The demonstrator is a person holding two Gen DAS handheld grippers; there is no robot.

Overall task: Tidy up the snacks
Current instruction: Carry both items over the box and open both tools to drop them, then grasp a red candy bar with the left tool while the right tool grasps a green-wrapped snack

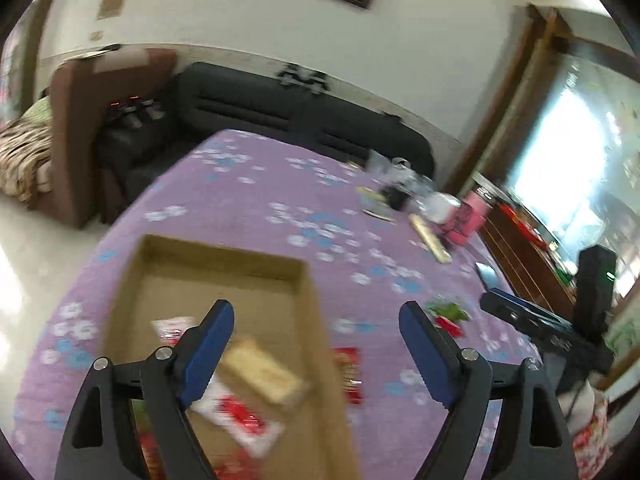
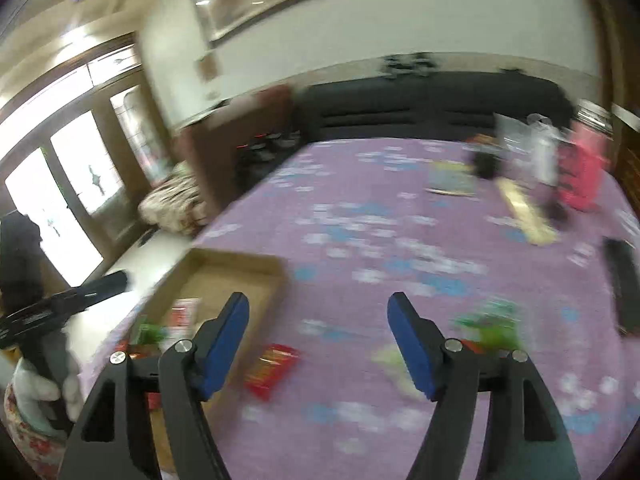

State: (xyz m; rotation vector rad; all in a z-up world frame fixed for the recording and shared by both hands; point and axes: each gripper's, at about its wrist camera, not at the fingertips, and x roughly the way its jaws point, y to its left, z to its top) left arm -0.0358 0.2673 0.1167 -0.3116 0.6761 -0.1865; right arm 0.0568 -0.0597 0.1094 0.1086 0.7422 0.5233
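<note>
Left wrist view showed the left gripper spread wide above a cardboard box holding snack packets. Right gripper also stood apart, empty, over a red packet at lower centre; a green packet lay right.

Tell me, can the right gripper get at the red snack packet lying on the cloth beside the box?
Probably yes. The right gripper has its jaws open, and the red packet lies bare on the purple cloth just below them.

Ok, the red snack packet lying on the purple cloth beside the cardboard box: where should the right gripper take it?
The red snack packet lies flat and narrow. Come from above with the open right gripper, pinching across its short width mid-length; blur hides finer detail.
</note>
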